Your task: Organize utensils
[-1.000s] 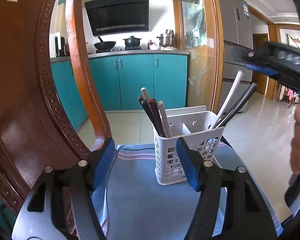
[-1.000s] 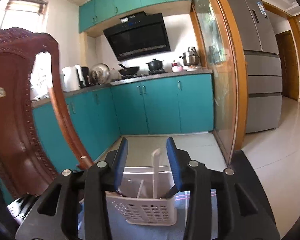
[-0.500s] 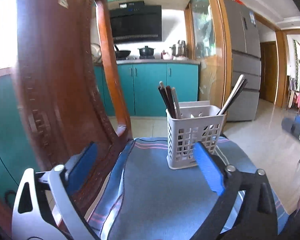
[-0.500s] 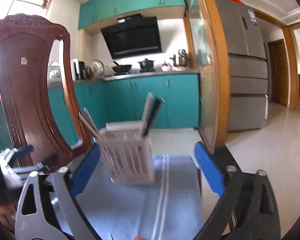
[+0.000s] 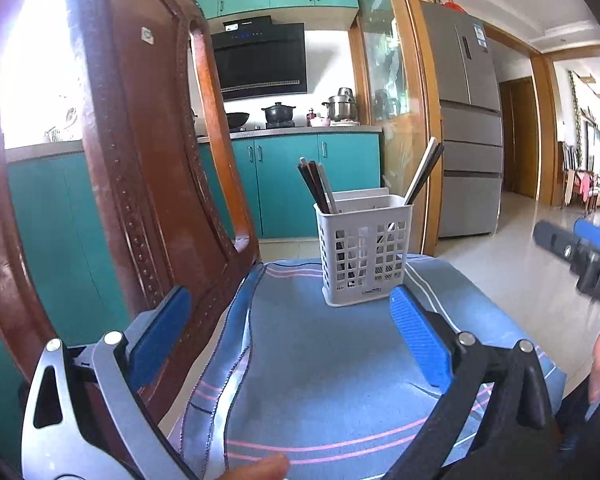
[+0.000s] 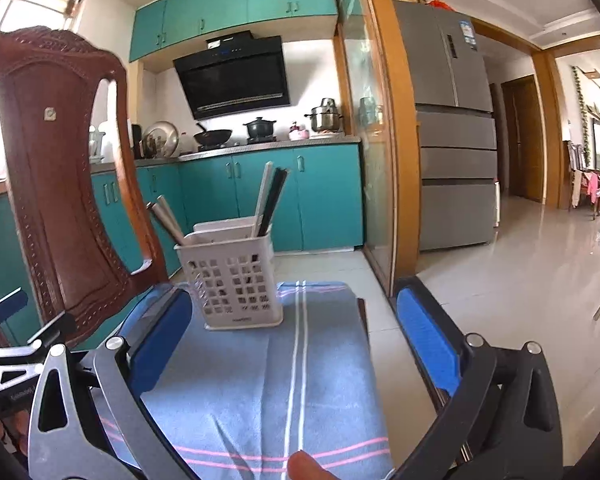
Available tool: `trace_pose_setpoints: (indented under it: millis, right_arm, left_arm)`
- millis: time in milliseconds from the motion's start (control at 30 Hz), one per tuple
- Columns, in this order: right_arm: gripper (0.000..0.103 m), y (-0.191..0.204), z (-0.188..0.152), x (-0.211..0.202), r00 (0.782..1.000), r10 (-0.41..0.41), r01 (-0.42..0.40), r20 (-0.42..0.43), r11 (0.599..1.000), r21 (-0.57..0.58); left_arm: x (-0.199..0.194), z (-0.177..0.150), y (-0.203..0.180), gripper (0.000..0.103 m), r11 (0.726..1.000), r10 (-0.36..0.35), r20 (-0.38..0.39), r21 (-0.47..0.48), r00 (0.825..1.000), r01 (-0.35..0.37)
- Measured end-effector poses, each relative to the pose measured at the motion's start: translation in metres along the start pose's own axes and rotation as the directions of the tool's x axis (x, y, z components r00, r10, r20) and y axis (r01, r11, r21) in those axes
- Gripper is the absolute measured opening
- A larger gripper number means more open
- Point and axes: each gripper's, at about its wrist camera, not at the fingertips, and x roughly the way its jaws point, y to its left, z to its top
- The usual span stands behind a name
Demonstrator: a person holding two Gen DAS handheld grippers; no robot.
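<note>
- We hold the left hand-held gripper [image 5: 290,336] with its jaws spread fully and nothing between them; the blue ribbed pads [image 5: 418,340] frame bare cloth.
- We hold the right hand-held gripper [image 6: 296,340] equally wide and empty, aimed at the same seat from the other side.
- The utensil holder [image 5: 366,250] stands upright near the far edge of the blue towel [image 5: 320,360], which covers the chair seat serving as our worktop.
- The holder is white moulded plastic, rectangular, with perforated grid walls and an inner divider.
- Dark and pale chopsticks [image 5: 316,188] lean in the left compartment; a white and a black pair [image 5: 424,172] leans in the right one. We judge this split to be the sorting itself.
- The towel is soft woven fabric with pink and white stripes, slightly wrinkled.
- The carved wooden chair back [image 5: 140,160] is glossy and rises at the left.
- No loose utensil shows on the towel; we judge the sorting to be near complete.
</note>
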Motion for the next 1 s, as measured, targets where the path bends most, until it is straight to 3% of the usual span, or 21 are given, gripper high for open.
trace_pose_setpoints:
  millis: [267, 1000]
  right_arm:
    - [0.1, 0.015, -0.005, 0.0, 1.0, -0.002, 0.001, -0.023, 0.999, -0.039]
    - [0.1, 0.017, -0.011, -0.001, 0.999, -0.015, 0.013, -0.039, 0.999, -0.037]
  left_arm:
    - [0.001, -0.001, 0.011, 0.099, 0.998, -0.005, -0.012, -0.063, 1.0, 0.004]
    - [-0.006, -0.003, 0.006, 0.099, 0.999, -0.016, 0.001, -0.038, 1.0, 0.016]
